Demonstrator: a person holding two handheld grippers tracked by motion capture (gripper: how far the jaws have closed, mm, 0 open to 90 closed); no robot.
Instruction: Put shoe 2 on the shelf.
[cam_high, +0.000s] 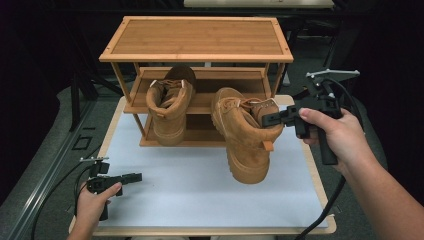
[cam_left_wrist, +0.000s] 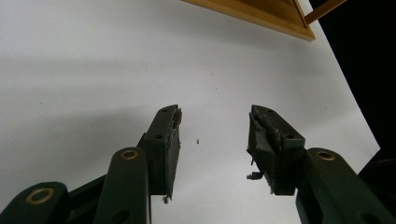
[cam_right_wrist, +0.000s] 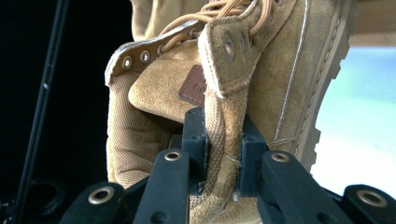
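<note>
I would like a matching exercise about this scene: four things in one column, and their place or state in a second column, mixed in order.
Things:
1. left gripper
2. right gripper
3. boot on the rack
4. wooden rack

Places or states:
A. stands at the far side of the white mat
B. open, over the bare white mat
C. on the lower shelves
D. shut on the collar of the lifted boot

Pairs: 1-B, 2-D, 3-C, 4-A
</note>
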